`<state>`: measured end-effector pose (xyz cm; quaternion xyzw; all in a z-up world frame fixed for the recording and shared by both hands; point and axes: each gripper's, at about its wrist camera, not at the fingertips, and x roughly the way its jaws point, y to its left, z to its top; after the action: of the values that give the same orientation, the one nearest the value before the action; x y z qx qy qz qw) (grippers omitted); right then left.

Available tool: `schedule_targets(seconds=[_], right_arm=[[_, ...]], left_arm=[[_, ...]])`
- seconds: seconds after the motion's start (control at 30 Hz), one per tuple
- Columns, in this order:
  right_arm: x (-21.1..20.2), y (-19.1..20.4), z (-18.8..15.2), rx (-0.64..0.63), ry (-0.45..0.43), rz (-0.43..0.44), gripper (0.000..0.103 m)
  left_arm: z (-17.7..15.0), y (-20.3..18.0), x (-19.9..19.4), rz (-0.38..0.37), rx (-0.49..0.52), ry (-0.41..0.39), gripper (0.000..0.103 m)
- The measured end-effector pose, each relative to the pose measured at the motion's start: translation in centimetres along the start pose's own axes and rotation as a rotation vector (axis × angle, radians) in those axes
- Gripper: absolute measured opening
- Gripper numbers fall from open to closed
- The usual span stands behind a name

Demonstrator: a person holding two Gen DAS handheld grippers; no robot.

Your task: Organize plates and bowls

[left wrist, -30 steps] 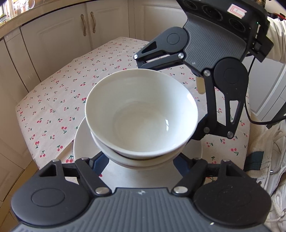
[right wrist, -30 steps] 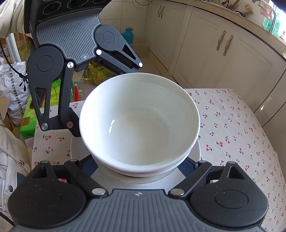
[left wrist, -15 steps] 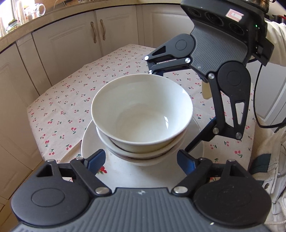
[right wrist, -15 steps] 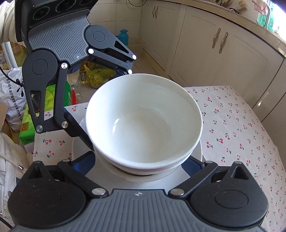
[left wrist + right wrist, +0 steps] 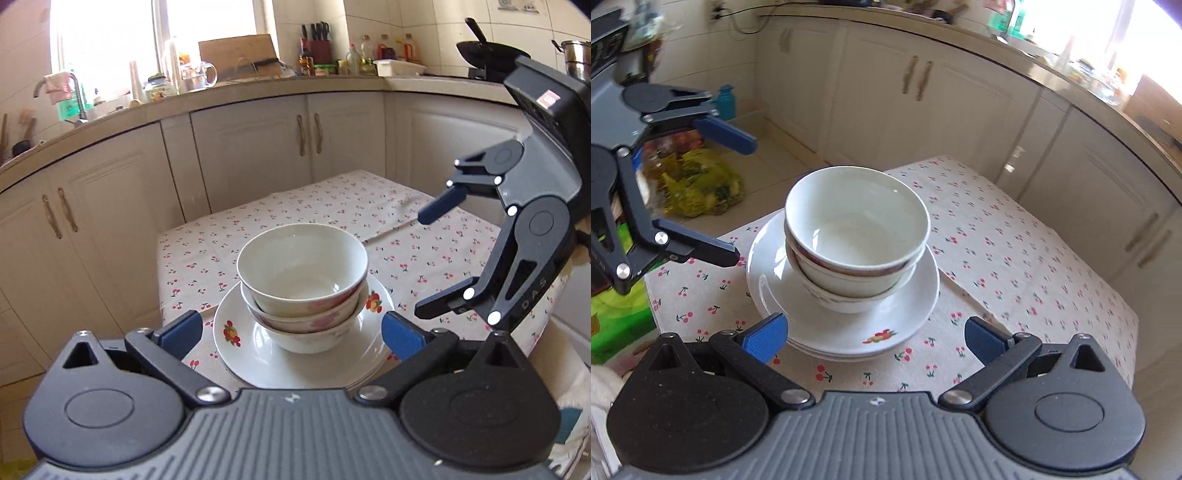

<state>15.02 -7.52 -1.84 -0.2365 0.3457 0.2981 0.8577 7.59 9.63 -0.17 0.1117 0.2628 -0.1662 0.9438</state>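
A stack of white bowls (image 5: 303, 266) (image 5: 855, 221) with pink flower bands sits nested on stacked white plates (image 5: 251, 354) (image 5: 849, 332) that carry fruit prints. My left gripper (image 5: 291, 334) is drawn back on the near side of the stack. Its jaws are opening wide, with nothing between the blue pads (image 5: 181, 334). My right gripper (image 5: 875, 339) is open and also hangs clear of the stack, touching nothing. Each gripper shows in the other's view, the right gripper (image 5: 432, 258) on the right and the left gripper (image 5: 733, 199) on the left.
The dishes rest on a small table under a cherry-print cloth (image 5: 332, 206) (image 5: 1015, 251), near its edge. Cream cabinets (image 5: 258, 147) and a crowded counter ring the table. A yellow bag (image 5: 701, 184) and a teal bottle (image 5: 724, 101) are on the floor.
Both grippers have backed away and risen from the bowl stack, and their jaws have spread wider. The top bowl stays nested in the stack, now smaller in both views.
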Motion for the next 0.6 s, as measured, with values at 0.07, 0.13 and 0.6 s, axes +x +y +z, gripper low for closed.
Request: schedule_targets(seconds=[0.07, 0.13, 0.6], right_arm=[[-0.9, 0.4, -1.1, 0.104, 0.004, -0.076, 0.103], [-1.6, 0.7, -2.2, 0.18, 0.008, -0.146, 0.103], [-8.4, 3.9, -6.2, 0.392, -0.127, -0.294, 0.103]], left_arm=[[-0.2, -1.7, -0.8, 0.068, -0.024, -0.005, 0.102], [-0.3, -3.0, -1.4, 0.106, -0.08, 0.033, 0.102], [-0.8, -8.0, -6.5, 0.25, -0.246, -0.033, 0.102]])
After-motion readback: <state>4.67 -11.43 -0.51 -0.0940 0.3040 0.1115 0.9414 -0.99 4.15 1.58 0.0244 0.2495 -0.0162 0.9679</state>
